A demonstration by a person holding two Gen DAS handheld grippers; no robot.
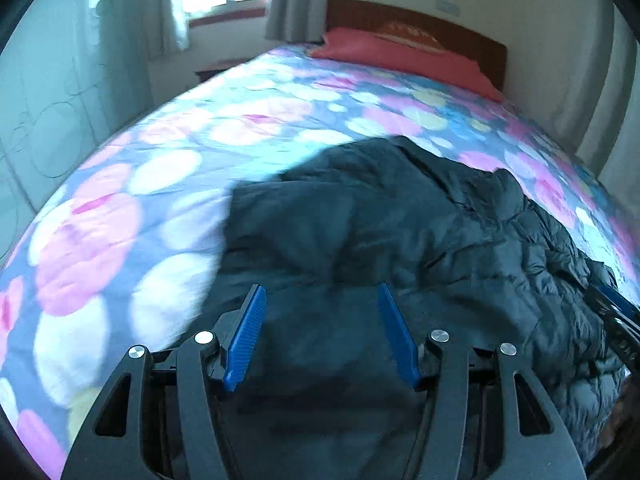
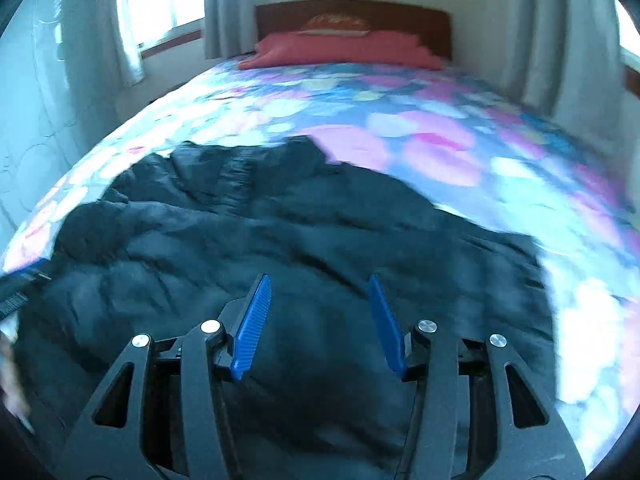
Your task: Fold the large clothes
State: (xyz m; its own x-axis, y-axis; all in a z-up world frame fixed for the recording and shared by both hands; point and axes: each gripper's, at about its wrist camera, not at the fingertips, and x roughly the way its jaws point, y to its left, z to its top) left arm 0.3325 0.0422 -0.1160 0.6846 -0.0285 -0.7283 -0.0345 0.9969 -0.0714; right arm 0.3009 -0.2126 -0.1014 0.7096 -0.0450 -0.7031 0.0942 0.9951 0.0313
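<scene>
Puffy quilted dark jacket [image 1: 400, 220] (crumpled) on floral bedspread [image 1: 160, 168]; blurred.

Bed [image 1: 168, 184] with a dark wooden headboard [image 1: 460, 36], covered by a bedspread [image 1: 280, 120] printed with pink, white and pale yellow circles on blue. A dark quilted puffer jacket [image 1: 400, 232] lies crumpled directly on the bedspread, spreading beneath and ahead of the left tongs [image 1: 321, 334] and beneath the right tongs [image 2: 320, 326]. Bare bedspread shows to the left of the left tongs and to the right of the right tongs. Far ahead of both tongs, a red pillow [image 2: 344, 50] rests against the headboard, well apart from the jacket.
</scene>
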